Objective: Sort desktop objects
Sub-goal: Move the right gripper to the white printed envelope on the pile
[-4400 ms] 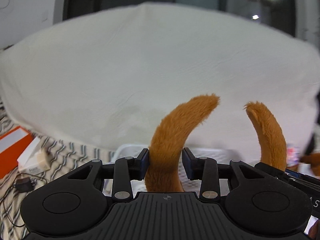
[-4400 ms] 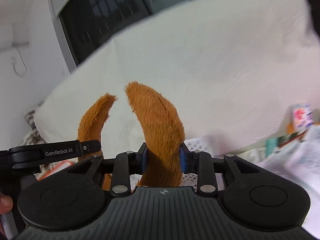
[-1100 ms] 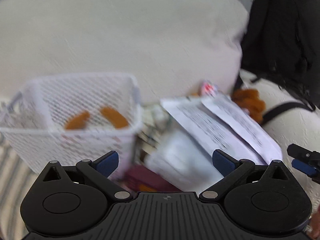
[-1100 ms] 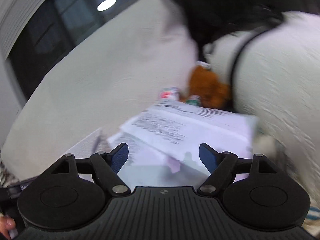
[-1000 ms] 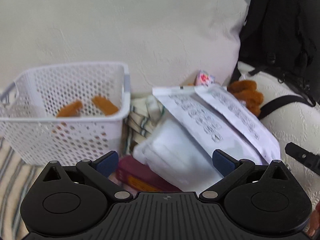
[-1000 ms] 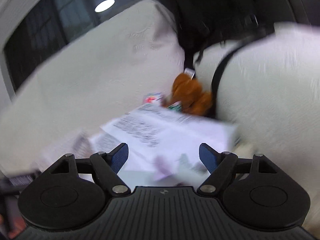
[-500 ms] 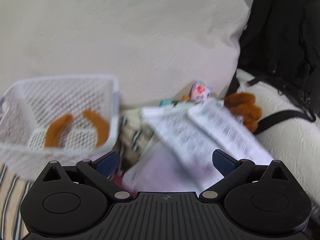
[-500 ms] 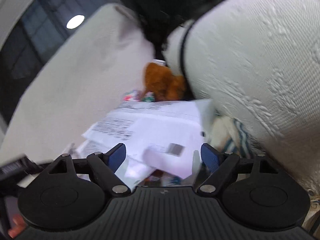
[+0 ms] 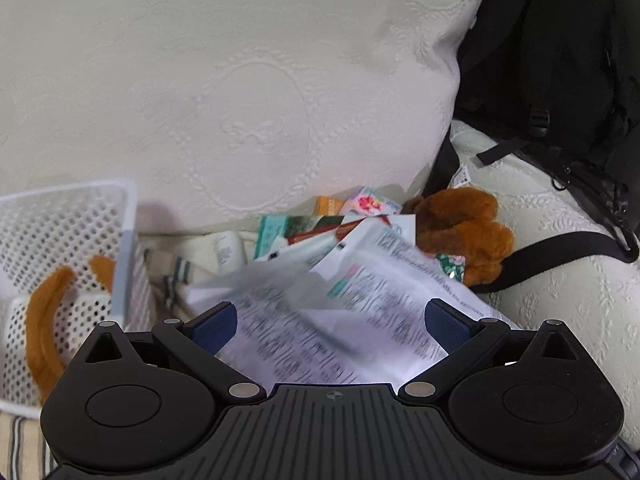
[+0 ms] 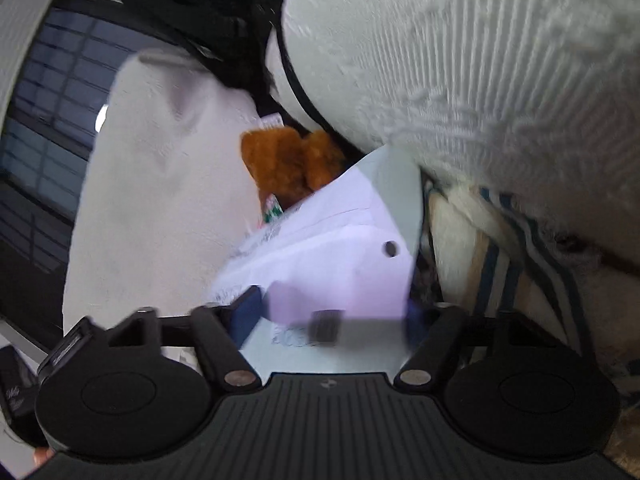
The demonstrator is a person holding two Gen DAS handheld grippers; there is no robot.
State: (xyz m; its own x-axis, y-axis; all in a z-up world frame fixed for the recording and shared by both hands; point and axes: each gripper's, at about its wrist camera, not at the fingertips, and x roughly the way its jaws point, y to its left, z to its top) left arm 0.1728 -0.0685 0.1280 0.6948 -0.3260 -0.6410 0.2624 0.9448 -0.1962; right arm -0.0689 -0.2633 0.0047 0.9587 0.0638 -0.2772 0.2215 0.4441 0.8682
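Under my left gripper, whose jaws stand wide open, lies a stack of white printed packets; nothing is held. My right gripper is rolled to one side and its jaws are closing, with the near end of the white packets between the pads; I see no firm press on them. A white mesh basket at the left holds an orange furry headband. Behind the packets sits a brown plush toy, which the right wrist view shows past the far end of the packets.
A big white cushion backs the pile, and a black backpack leans at the right. Small colourful boxes and a white tube lie behind the packets. Striped cloth sits beside them.
The left view has shifted right, so the basket has slid to the left edge. My right gripper has rolled and sunk onto the packets, and its jaws are narrower around them.
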